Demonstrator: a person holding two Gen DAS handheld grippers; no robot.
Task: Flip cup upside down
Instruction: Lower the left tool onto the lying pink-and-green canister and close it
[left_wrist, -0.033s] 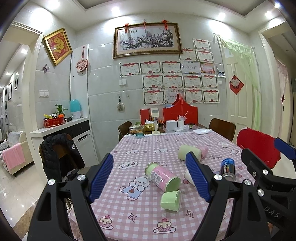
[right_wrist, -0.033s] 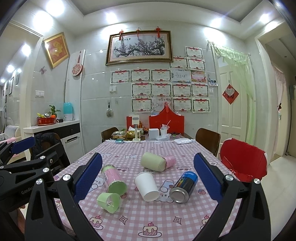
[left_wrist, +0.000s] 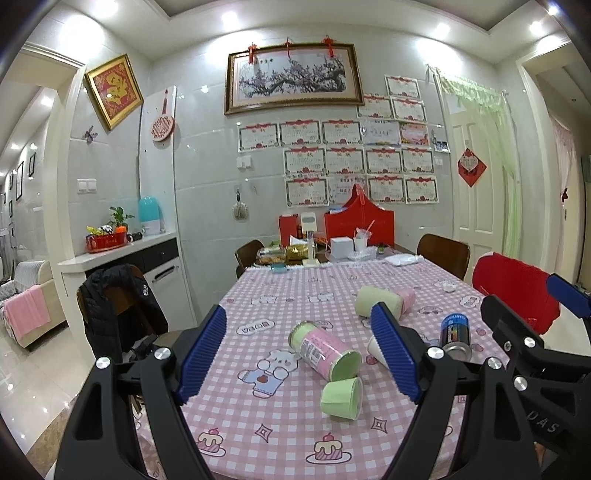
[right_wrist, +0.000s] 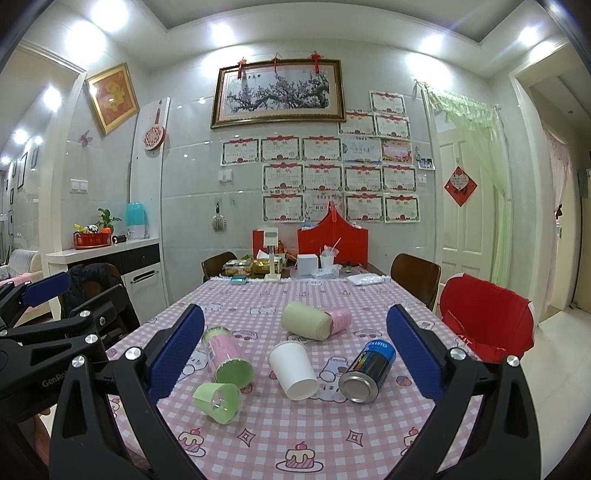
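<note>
Left wrist view
left tool (left_wrist: 297, 354): spread wide and holding nothing, raised above the near end of the desk (left_wrist: 258, 435); I think it only waits.
white cup (left_wrist: 373, 349): almost hidden behind the right blue pad; only a small white part shows, so this side is a poor approach.
pink canister (left_wrist: 323, 350): lies on its side just left of the white cup.
small green cup (left_wrist: 341, 398): on its side, nearer to the camera than the white cup and to its left.

Right wrist view
right tool (right_wrist: 295, 356): spread wide, empty, the white cup between its two pads in the picture but well beyond them; probably it is lined up for the grasp.
white cup (right_wrist: 293, 369): lies on its side on the pink checked cloth, mouth toward the camera; the task is not begun.
blue can (right_wrist: 367, 371): on its side just right of the white cup, close enough to be knocked.
pale green container (right_wrist: 308, 320): on its side behind the white cup, apart.
</note>
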